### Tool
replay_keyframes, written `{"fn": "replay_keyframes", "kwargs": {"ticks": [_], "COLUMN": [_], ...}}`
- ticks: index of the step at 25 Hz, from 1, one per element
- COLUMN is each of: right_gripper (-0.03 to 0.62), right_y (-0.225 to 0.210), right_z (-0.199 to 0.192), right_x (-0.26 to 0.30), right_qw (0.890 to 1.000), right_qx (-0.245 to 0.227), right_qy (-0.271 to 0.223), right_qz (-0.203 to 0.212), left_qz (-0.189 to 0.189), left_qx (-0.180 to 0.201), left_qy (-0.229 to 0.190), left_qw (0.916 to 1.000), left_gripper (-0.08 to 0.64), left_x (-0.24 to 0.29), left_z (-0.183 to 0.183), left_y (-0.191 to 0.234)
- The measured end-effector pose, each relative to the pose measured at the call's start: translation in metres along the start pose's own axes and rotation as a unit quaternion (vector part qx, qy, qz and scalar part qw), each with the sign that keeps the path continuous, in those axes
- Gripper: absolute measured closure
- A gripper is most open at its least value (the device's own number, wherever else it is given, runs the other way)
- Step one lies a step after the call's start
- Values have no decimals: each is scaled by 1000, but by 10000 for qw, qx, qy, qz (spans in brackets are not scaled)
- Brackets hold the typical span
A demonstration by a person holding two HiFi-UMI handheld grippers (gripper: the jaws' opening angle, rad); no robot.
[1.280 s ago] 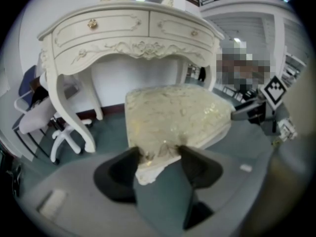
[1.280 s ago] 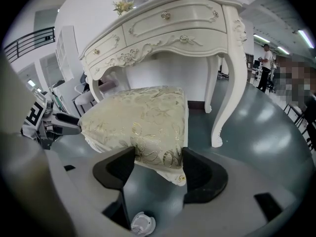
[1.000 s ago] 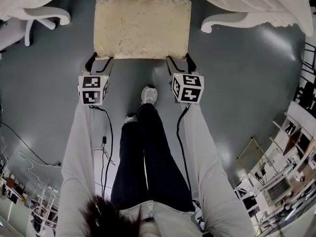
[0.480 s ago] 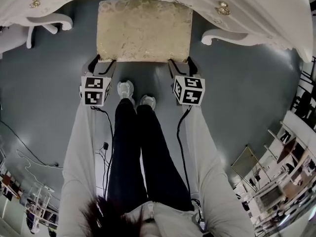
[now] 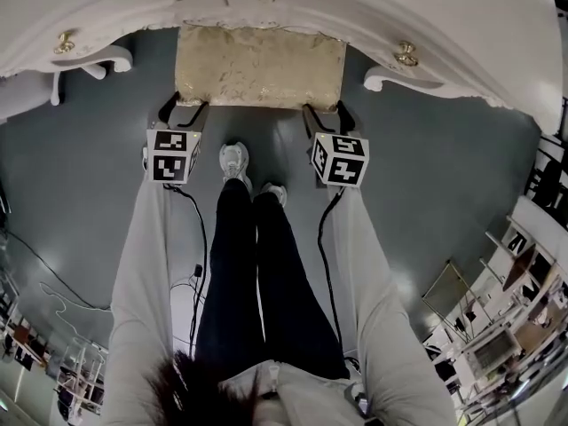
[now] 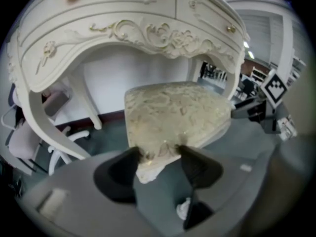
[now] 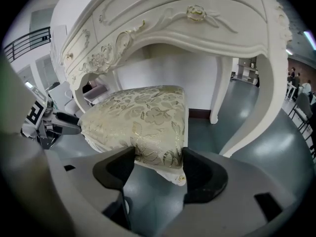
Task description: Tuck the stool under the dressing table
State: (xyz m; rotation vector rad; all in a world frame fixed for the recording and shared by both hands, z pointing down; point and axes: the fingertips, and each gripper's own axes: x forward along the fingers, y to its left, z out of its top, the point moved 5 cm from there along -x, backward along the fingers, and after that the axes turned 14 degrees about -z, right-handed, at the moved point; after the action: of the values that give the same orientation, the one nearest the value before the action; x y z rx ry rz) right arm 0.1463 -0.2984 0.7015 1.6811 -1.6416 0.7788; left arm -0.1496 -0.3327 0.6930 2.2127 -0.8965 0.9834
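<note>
The stool (image 5: 257,65) has a cream and gold floral cushion, and its far part lies beneath the white dressing table (image 5: 373,7). My left gripper (image 5: 182,112) is shut on the cushion's near left corner, and my right gripper (image 5: 321,115) is shut on the near right corner. In the left gripper view the black jaws of the left gripper (image 6: 157,154) pinch the stool (image 6: 173,115) at its corner below the carved table front (image 6: 123,28). The right gripper view shows the right gripper (image 7: 155,164) clamping the stool (image 7: 138,117) between the table's curved legs (image 7: 261,102).
The person's shoes (image 5: 235,160) stand on grey floor just behind the stool. Table legs (image 5: 390,80) flank the stool on both sides. Black cables (image 5: 191,273) trail on the floor at left. Shelving and clutter (image 5: 497,327) fill the lower right.
The stool has slid forward under the table, whose top now covers more of the cushion. Both grippers went with it, and the person stepped forward.
</note>
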Motion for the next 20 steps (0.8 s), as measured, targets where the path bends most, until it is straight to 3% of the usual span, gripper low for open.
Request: {"fn": "replay_keyframes", "kwargs": {"ticks": [20], "right_gripper": [282], "right_y": [4], "right_z": [53], "right_x": [45], "right_qw": [9990], "right_qx": [346], "right_qy": [-38], "right_qz": [-276], "left_qz": [-236], "left_qx": [460], "left_qy": [-232], "left_qw": [9984], "left_gripper": [281], "left_x": [36], "left_z": [63], "left_y": [59]}}
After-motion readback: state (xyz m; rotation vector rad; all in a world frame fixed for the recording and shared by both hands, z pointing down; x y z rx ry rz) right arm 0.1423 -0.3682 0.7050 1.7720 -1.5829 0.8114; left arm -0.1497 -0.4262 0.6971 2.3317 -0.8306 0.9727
